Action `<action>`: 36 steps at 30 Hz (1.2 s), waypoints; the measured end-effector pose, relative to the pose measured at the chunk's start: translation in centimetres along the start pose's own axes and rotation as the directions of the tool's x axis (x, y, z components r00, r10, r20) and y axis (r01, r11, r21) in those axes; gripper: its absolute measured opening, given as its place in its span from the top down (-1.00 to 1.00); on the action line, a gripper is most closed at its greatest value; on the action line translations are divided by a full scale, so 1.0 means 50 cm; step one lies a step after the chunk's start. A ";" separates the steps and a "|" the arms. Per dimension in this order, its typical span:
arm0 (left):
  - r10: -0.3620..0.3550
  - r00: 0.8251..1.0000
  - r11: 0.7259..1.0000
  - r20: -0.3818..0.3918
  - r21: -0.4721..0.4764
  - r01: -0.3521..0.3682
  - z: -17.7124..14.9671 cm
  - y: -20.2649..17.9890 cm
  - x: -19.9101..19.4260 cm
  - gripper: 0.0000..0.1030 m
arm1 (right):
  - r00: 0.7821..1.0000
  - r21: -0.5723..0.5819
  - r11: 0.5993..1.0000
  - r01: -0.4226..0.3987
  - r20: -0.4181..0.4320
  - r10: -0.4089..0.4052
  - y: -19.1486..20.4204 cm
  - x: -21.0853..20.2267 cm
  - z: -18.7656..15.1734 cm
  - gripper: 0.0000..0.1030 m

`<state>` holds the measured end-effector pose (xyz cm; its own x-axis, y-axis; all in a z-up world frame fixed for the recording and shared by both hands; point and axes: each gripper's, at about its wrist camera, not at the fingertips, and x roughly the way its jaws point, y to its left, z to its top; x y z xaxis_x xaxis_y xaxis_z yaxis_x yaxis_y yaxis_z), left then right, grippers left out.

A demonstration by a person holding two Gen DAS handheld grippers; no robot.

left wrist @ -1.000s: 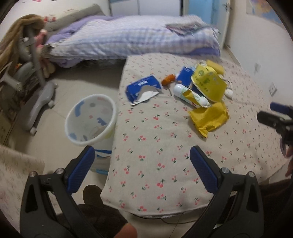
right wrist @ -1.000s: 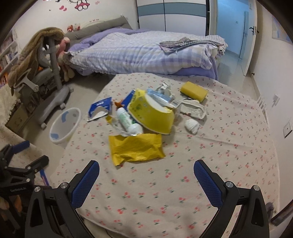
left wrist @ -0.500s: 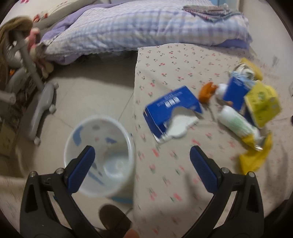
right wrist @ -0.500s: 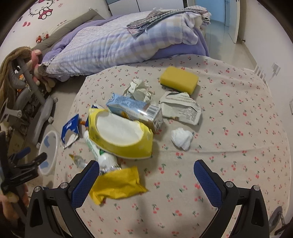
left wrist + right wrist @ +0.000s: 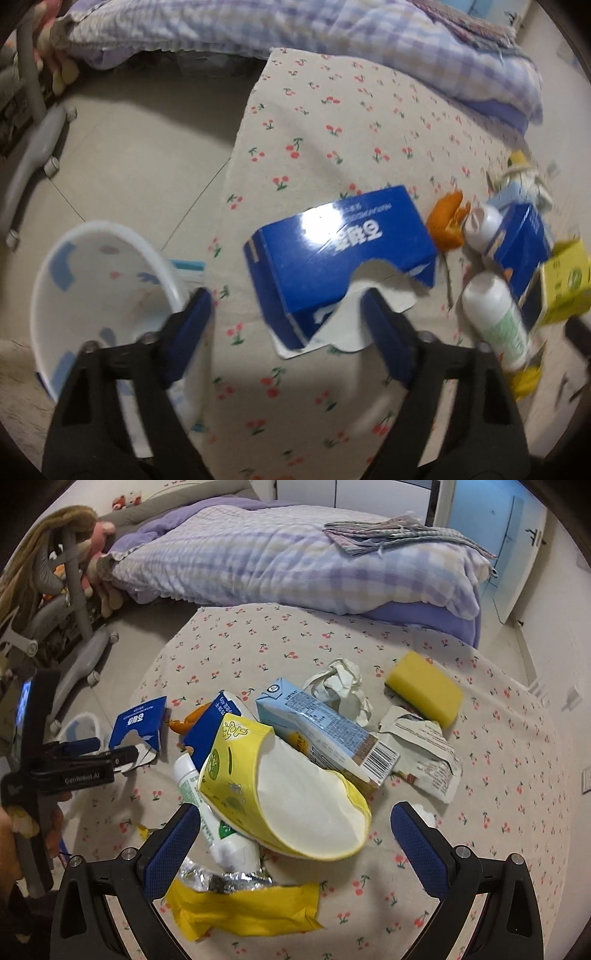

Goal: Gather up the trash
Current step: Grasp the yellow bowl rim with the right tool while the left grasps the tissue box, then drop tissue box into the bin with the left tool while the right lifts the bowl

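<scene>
The left gripper point(image 5: 286, 321) points steeply down at the near corner of the blue tissue box point(image 5: 340, 266), its jaws closing with that corner and the torn white flap between them; the pads do not yet press on the cardboard. Left of the left jaw, off the edge of the tabletop point(image 5: 332, 122) with its cherry-print cloth, stands the white waste bin point(image 5: 99, 295) on the floor, its rim just behind that jaw's pad. Right of the right jaw lie a white bottle point(image 5: 498, 321), an orange scrap point(image 5: 447, 221), a second blue carton point(image 5: 521, 251) and a yellow box point(image 5: 565, 280). The right gripper point(image 5: 295, 834) hovers with its jaws spread wide and nothing gripped; between them, just ahead of the pads, lies the crushed yellow paper bowl point(image 5: 295, 794), resting on a white tube point(image 5: 214, 812). Below the bowl, nearest the jaws, is a yellow wrapper point(image 5: 243, 908) with a bit of foil. Beyond the bowl lean a pale blue milk carton point(image 5: 321, 731), crumpled paper point(image 5: 340, 686), a torn printed wrapper point(image 5: 424, 753) and a yellow sponge point(image 5: 424, 690). Just by the right jaw's pad a white wad point(image 5: 424, 816) peeks out.
</scene>
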<state>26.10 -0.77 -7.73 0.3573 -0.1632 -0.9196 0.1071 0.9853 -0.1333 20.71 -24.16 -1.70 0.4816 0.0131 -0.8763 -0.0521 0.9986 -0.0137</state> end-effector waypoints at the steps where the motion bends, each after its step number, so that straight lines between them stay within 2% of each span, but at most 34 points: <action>1: -0.010 1.000 1.000 0.008 -0.015 0.010 0.000 0.001 -0.002 -0.42 | 1.000 -0.008 1.000 0.001 -0.001 -0.001 0.001 0.008 0.000 -1.00; 3: -0.022 0.999 0.999 0.024 -0.039 0.023 0.000 -0.001 -0.006 -0.07 | 1.000 -0.020 1.000 0.002 -0.007 -0.002 0.004 0.024 0.000 -1.00; 5: -0.017 0.999 0.999 0.027 -0.047 0.018 -0.001 -0.004 -0.007 0.05 | 1.000 -0.019 1.000 -0.015 -0.010 0.015 0.001 0.032 -0.002 -0.99; 7: 0.000 1.000 0.999 0.031 -0.043 0.001 -0.005 -0.006 -0.010 0.12 | 1.000 -0.012 1.000 -0.028 -0.012 0.028 -0.003 0.034 -0.003 -0.87; 9: 0.018 0.999 1.000 0.031 -0.022 -0.017 -0.008 -0.012 -0.012 0.21 | 0.999 -0.018 0.999 -0.038 -0.011 0.037 -0.005 0.032 -0.005 -0.57; 12: 0.018 0.999 1.000 0.031 0.014 -0.019 -0.007 -0.016 -0.012 0.26 | 0.999 -0.027 0.998 -0.051 -0.014 0.050 -0.013 0.023 -0.011 -0.30; 17: 0.011 0.999 0.999 0.047 0.035 -0.013 -0.013 -0.015 -0.037 0.28 | 0.997 -0.013 0.997 -0.074 -0.008 0.074 -0.026 -0.002 -0.023 -0.14; 26: -0.009 0.994 0.999 0.111 0.046 0.004 -0.028 0.012 -0.114 0.28 | 0.994 0.023 0.995 -0.094 0.065 0.092 -0.043 -0.084 -0.027 -0.05; 32: 0.018 0.991 1.000 0.133 0.011 -0.020 -0.053 0.080 -0.150 0.28 | 0.987 0.016 0.993 -0.113 0.114 0.110 -0.025 -0.125 -0.015 -0.04; 36: 0.065 0.987 0.998 0.149 -0.016 -0.063 -0.073 0.140 -0.172 0.28 | 0.981 -0.005 0.991 -0.137 0.136 0.136 0.011 -0.141 -0.005 -0.04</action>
<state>20.39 7.72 -2.09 0.4979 -0.1048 -0.8609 0.0693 0.9943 -0.0810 17.08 -23.72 4.38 0.5845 0.1558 -0.7963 -0.1219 0.9871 0.1036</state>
